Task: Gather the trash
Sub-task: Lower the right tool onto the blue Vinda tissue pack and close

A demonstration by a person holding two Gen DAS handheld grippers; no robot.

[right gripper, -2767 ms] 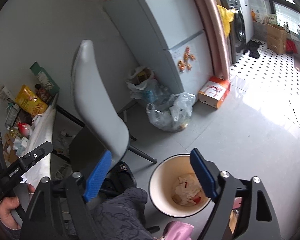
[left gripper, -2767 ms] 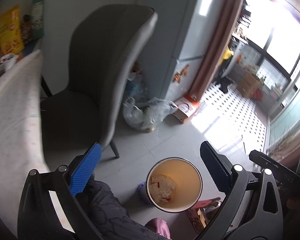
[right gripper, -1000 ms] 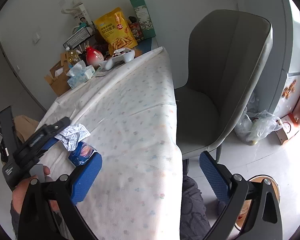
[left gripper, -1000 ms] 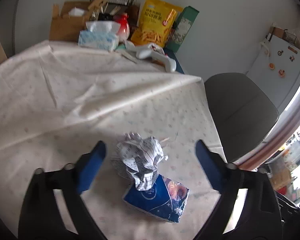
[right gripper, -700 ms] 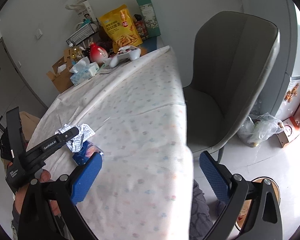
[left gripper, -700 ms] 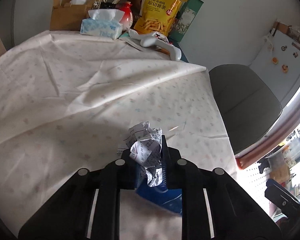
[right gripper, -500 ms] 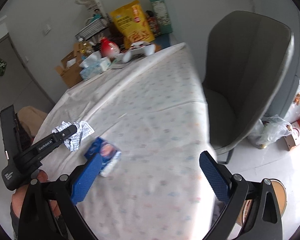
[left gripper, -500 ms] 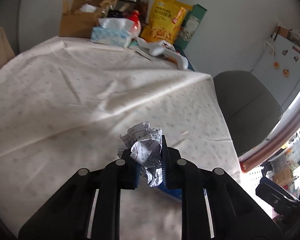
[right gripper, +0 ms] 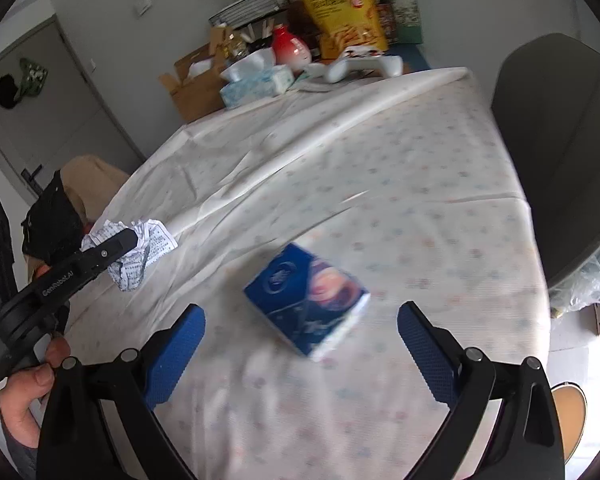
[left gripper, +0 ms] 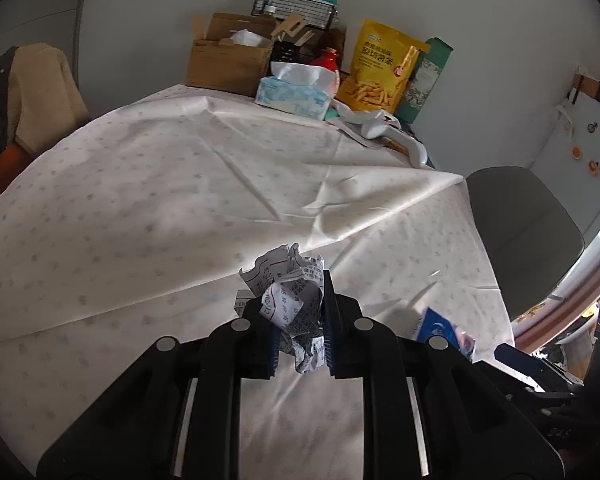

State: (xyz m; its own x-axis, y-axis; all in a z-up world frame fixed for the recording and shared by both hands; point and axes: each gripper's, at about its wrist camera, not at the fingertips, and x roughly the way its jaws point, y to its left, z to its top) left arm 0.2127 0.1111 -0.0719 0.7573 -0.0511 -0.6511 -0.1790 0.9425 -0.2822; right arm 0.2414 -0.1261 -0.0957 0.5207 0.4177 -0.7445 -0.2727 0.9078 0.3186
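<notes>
The crumpled paper (left gripper: 296, 300) is clamped between the blue pads of the left hand-held gripper (left gripper: 300, 336), jaws closed on it; the wad sticks out past the tips toward 12 o'clock and is held above the desk (left gripper: 180, 200). In the right wrist view the same paper (right gripper: 136, 248) is seen at approx. 9 o'clock, partly covered by the left gripper's black finger.

The right hand-held gripper (right gripper: 300, 344) is spread wide, nothing between its pads. The blue packet (right gripper: 306, 300) lies on the desk cloth just ahead of its gap, toward 12 o'clock, not touched by either pad. In the left view only a corner of that packet (left gripper: 440, 326) is seen at 4 o'clock, the rest cut off behind the gripper body.

Count: 1 paper wad, 1 blue packet, 2 grippers. At the desk's far edge: 1 tissue box (left gripper: 294, 94), 1 yellow snack bag (left gripper: 384, 70), 1 cardboard box (left gripper: 228, 56), 1 white controller (right gripper: 366, 66). 1 grey chair (right gripper: 560, 140) stands at 3 o'clock.

Packet print is blurred, not legible. A bin rim (right gripper: 570, 416) is seen only in part at 4 o'clock.
</notes>
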